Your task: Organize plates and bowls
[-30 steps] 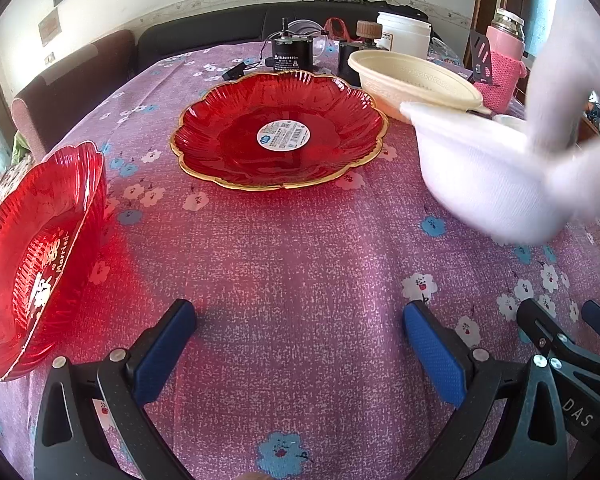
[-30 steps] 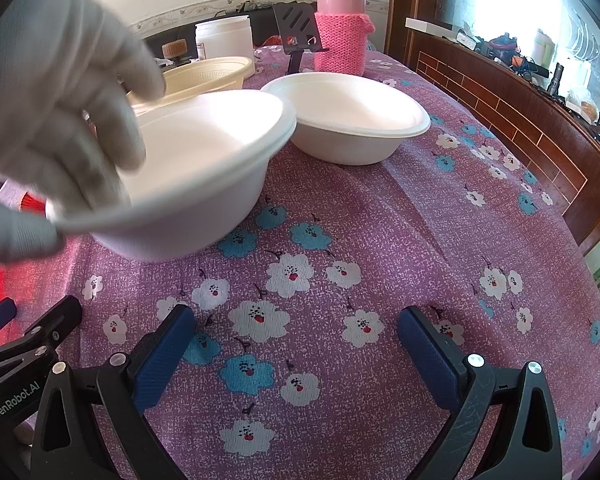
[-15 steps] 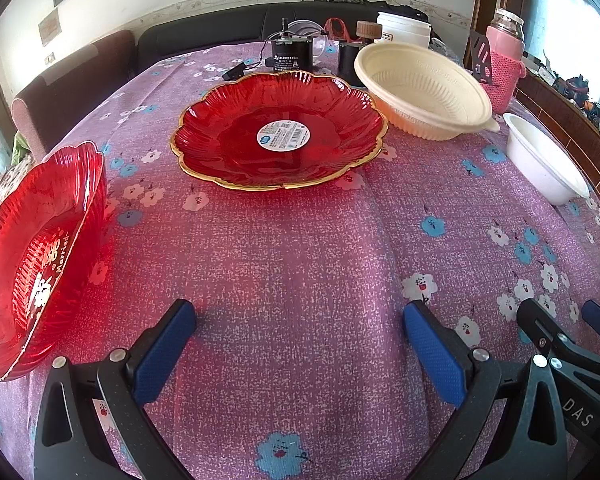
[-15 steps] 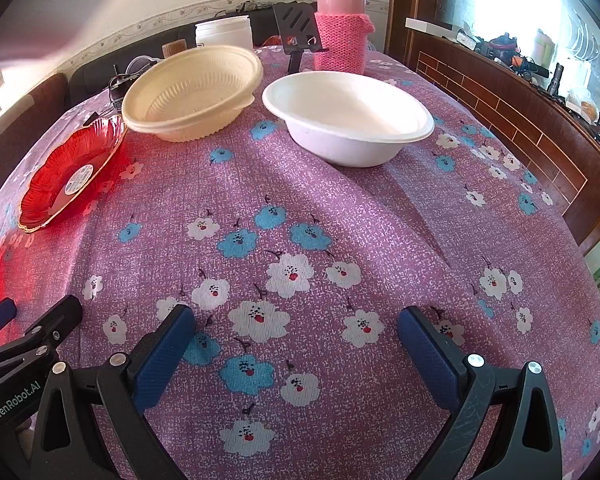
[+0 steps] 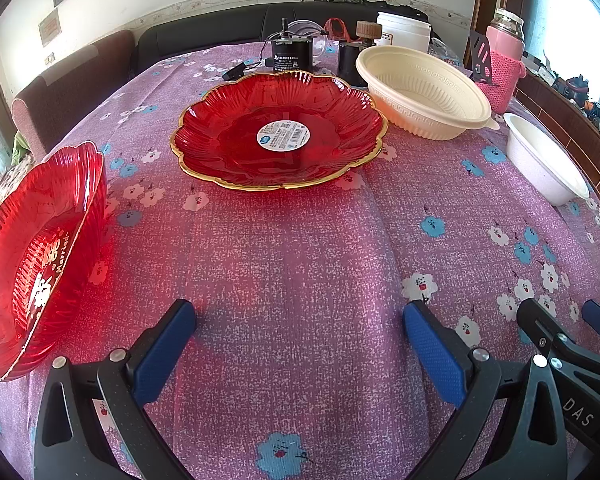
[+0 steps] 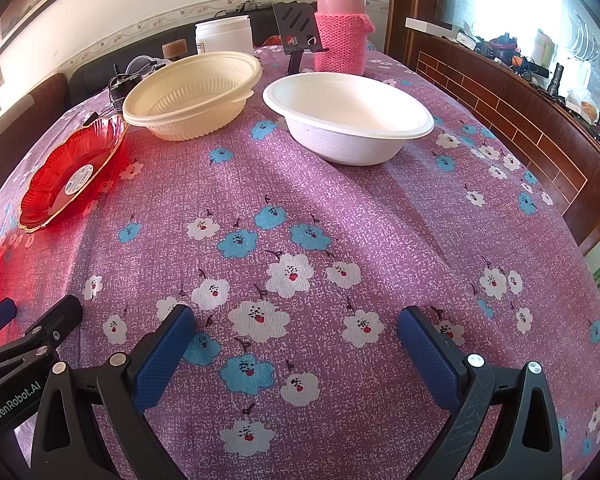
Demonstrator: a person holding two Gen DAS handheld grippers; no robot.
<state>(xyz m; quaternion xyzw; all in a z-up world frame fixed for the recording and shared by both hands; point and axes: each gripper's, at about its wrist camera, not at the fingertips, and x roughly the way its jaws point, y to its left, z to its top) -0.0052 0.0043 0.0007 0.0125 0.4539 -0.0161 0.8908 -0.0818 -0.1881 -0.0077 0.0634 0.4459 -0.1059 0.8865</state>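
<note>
A red gold-rimmed plate [image 5: 280,136] with a round label lies in the table's middle; it also shows as the red plate [image 6: 72,172] at the left of the right wrist view. A second red plate [image 5: 36,256] sits at the near left. Behind stand a cream ribbed bowl [image 5: 424,92] [image 6: 192,92] and a white bowl [image 6: 348,120] [image 5: 540,160]. My left gripper [image 5: 300,336] hangs open over bare cloth, well short of the plates. My right gripper [image 6: 296,340] is open too, holding nothing, with the white bowl far ahead.
A pink knitted-sleeve flask [image 6: 342,20], a black phone stand [image 6: 298,36], a white tub [image 6: 224,36] and a small black motor [image 5: 290,54] crowd the far edge. A wooden ledge [image 6: 520,120] runs along the right. The purple flowered tablecloth [image 6: 300,216] covers the table.
A gloved hand that held a white bowl over the table a second ago has left the view, and a single white bowl now stands beside the cream one. Neither gripper has moved.
</note>
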